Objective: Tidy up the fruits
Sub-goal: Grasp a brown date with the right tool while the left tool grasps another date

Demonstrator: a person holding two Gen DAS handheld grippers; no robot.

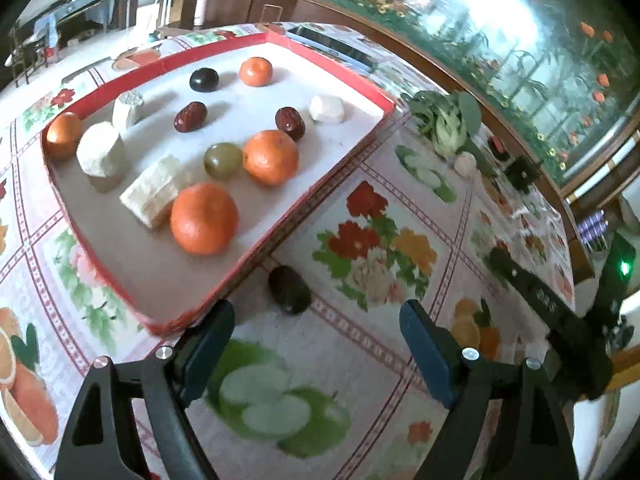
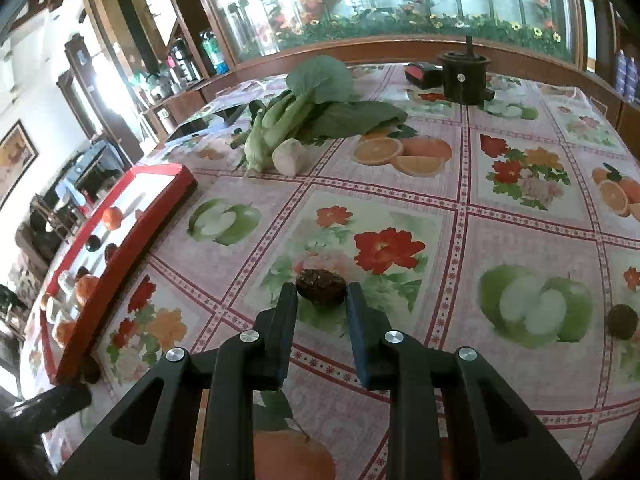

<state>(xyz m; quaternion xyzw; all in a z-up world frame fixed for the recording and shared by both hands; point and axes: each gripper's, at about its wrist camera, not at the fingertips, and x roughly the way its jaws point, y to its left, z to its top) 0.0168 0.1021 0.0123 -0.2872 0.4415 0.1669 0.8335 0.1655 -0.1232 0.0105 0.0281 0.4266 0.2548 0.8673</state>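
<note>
While tilted down, right claw (image 2: 321, 300) grips date (image 2: 321, 286)

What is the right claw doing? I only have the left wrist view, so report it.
Observer: The right claw is shut on a dark wrinkled fruit, with a pad on each side.
Operator: Tell me where that fruit is.
Observer: It is beside the red flower print, well apart from the red tray.
Operator: List any other loose fruit there.
Observer: One more dark fruit lies at the right edge of that view, beside the green apple print.
</note>
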